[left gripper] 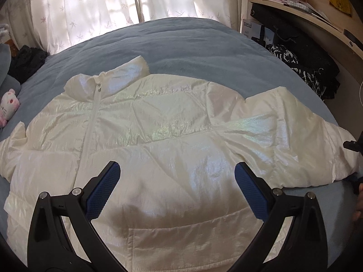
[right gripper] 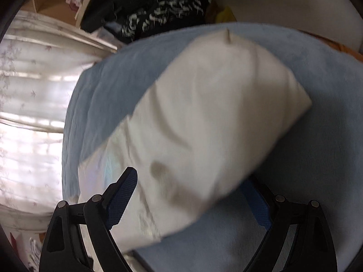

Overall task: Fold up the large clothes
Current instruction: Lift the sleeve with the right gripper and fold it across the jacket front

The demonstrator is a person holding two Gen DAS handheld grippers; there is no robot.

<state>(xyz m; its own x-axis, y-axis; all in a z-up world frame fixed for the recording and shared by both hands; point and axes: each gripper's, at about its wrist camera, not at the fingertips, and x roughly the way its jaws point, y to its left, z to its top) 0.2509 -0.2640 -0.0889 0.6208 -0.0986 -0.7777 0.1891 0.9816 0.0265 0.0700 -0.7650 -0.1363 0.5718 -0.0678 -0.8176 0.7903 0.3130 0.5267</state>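
Blue-padded fingers of the left claw [left gripper: 177,188] stand wide apart nearest the lens, holding nothing, poised above the lower front panel of the white puffer jacket [left gripper: 158,136]. That jacket is the landmark: it lies front up and zipped on the blue bedspread [left gripper: 192,45], collar [left gripper: 109,79] toward the curtains [left gripper: 90,4], with one sleeve [right gripper: 215,113] running out from the jacket's body toward the side of the bed where the dark clothes pile [left gripper: 306,63] sits. In the right wrist view the right claw [right gripper: 190,195] is also spread wide and grips nothing; the sleeve lies between and beyond its fingers, but motion blur prevents telling whether either pad touches the fabric. The step in hand appears to be the sleeve fold, with no fold yet made in the jacket's body. To do it well, bring the right claw down over the sleeve near its cuff end, so that both layers of the padded fabric sit between the pads before closing; a shallow bite on this slick shell is likely to slip. Carry the sleeve across the jacket's chest, keeping it low. Use the left claw to pin the jacket's body near the shoulder seam, so the garment does not slide on the bedspread. A pink plush toy [left gripper: 8,106] beyond the jacket's far sleeve is well apart and should not interfere.
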